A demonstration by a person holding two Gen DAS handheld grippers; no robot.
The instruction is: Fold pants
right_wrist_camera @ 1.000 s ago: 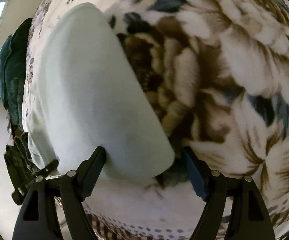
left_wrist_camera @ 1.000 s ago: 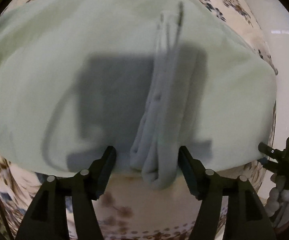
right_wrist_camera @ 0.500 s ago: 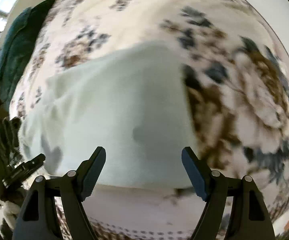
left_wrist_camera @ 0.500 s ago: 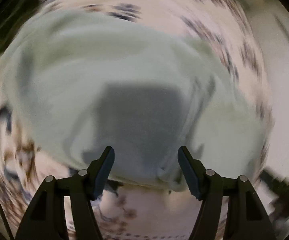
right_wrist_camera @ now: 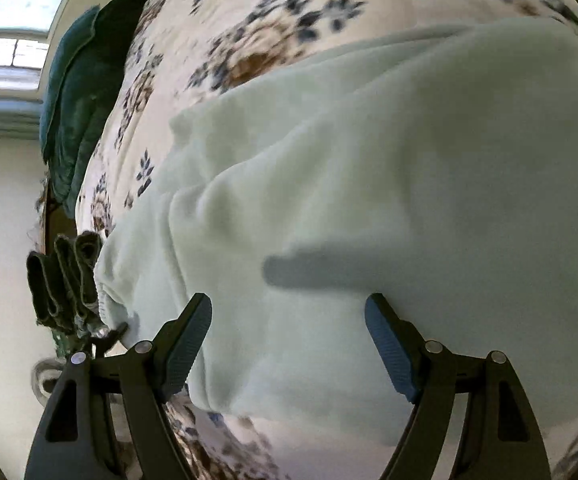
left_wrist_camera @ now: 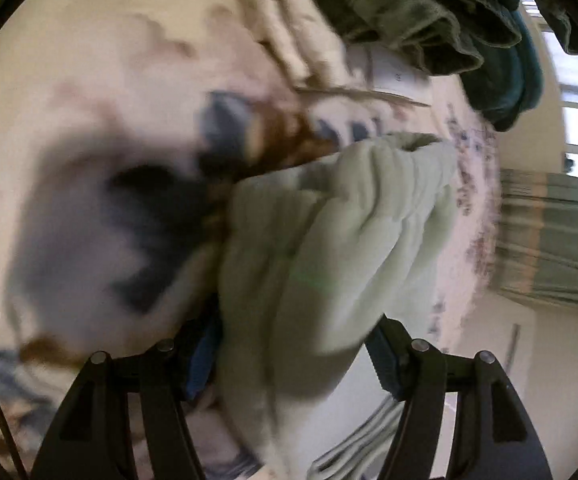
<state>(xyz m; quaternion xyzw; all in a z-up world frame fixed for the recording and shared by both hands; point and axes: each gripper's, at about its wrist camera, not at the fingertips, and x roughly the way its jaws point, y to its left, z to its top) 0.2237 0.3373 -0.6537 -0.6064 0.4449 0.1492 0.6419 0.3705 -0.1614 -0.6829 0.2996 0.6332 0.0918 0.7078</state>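
Note:
The pale mint-green pants [right_wrist_camera: 369,184] lie folded on a floral bedspread [right_wrist_camera: 273,12]. In the left wrist view the pants' gathered waistband end [left_wrist_camera: 329,248] fills the gap between the fingers of my left gripper [left_wrist_camera: 293,356], which stands wide open around it; the view is blurred. My right gripper [right_wrist_camera: 289,344] is open and empty, just above the flat folded pants, its fingers [right_wrist_camera: 187,344] apart over the near edge.
A dark teal cushion [right_wrist_camera: 81,84] lies at the far end of the bed, also in the left wrist view [left_wrist_camera: 505,76]. An olive-green garment [left_wrist_camera: 409,4] is heaped at the top. A gloved hand [right_wrist_camera: 65,280] holds the other gripper at the bed's left edge. A window [right_wrist_camera: 5,52] is behind.
My left gripper has swung round to the pants' waistband end, which now sits between its open fingers. My right gripper has turned from the pants' corner to over their flat middle.

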